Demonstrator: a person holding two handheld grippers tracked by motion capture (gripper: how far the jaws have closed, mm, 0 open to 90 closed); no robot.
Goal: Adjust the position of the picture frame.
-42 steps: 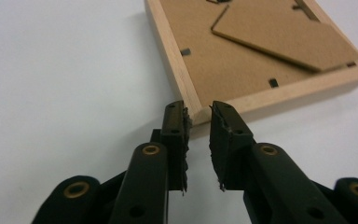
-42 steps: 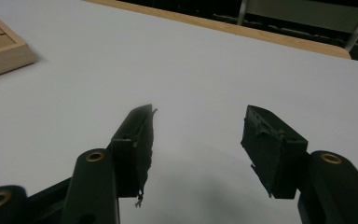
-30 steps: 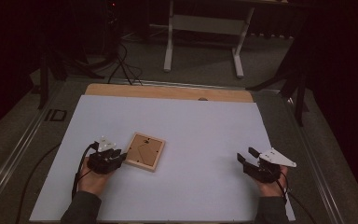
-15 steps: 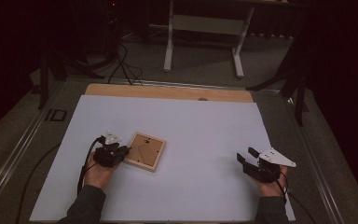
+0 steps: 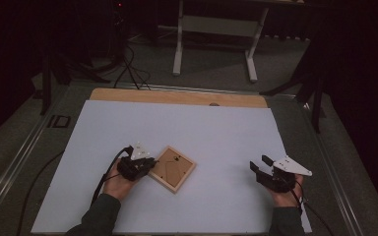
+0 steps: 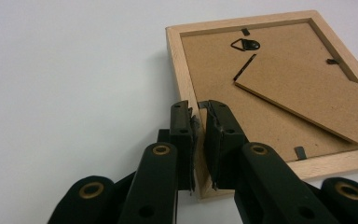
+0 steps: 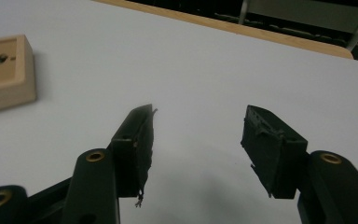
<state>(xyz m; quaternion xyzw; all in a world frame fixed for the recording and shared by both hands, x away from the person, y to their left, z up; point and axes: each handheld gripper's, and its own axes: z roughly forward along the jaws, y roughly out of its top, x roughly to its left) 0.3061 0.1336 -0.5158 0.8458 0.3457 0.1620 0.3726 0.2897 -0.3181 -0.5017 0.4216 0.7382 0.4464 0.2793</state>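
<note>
My left gripper (image 6: 199, 122) has just been closing and now pinches the wooden rim of the picture frame (image 5: 173, 168), lying face-down on the white bench (image 5: 216, 128). My right gripper (image 7: 196, 140) gapes wide, empty. No readable writing.

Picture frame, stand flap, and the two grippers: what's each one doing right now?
Picture frame: lying face down on the table, back side up.
Stand flap: tilted up off the frame's back.
Left gripper: jaws just closed, pinching the frame's wooden edge.
Right gripper: open, holding nothing, apart from the frame.
</note>
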